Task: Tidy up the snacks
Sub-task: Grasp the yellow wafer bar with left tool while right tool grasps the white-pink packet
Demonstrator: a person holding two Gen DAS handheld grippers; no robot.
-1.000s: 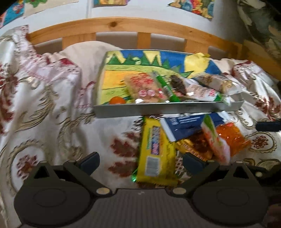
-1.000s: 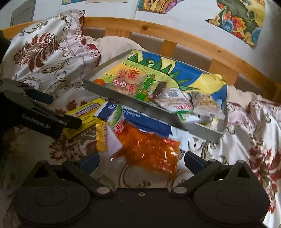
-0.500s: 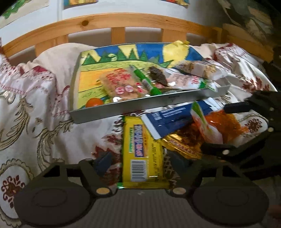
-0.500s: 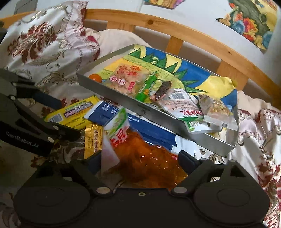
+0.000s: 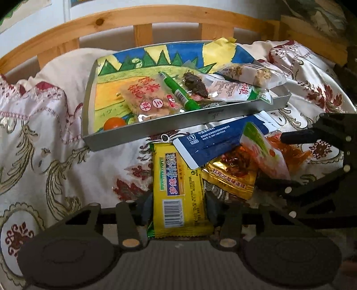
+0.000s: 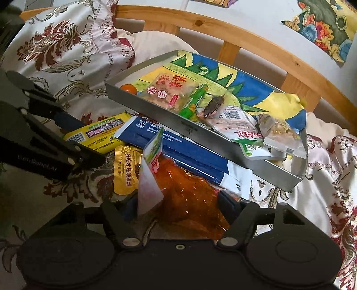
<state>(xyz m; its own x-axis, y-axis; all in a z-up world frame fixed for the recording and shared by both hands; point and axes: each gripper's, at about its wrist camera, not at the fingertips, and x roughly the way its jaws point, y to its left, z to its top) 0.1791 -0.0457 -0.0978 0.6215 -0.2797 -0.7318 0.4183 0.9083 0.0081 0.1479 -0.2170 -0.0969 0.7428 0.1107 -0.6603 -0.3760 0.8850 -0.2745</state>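
Observation:
A metal tray (image 5: 156, 131) (image 6: 156, 110) with a colourful drawing inside lies on the bed and holds several snacks, a green tube (image 5: 178, 91) and a small orange fruit (image 5: 114, 123). In front of it lie a yellow snack bar (image 5: 179, 191) (image 6: 100, 133), a blue packet (image 5: 214, 140) (image 6: 178, 151), a gold packet (image 5: 229, 178) (image 6: 126, 169) and an orange packet (image 6: 189, 207) (image 5: 287, 151). My left gripper (image 5: 178, 208) has its fingers closed against the sides of the yellow bar. My right gripper (image 6: 178, 205) is closed around the orange packet.
The wooden bed rail (image 5: 156, 20) runs behind the tray. A patterned quilt (image 5: 40, 133) covers the bed, bunched high at the left (image 6: 67, 40). The right gripper's body (image 5: 323, 160) sits close to the right of the left one.
Both grippers moved forward over the snacks and closed: the left onto the yellow bar, the right onto the orange packet.

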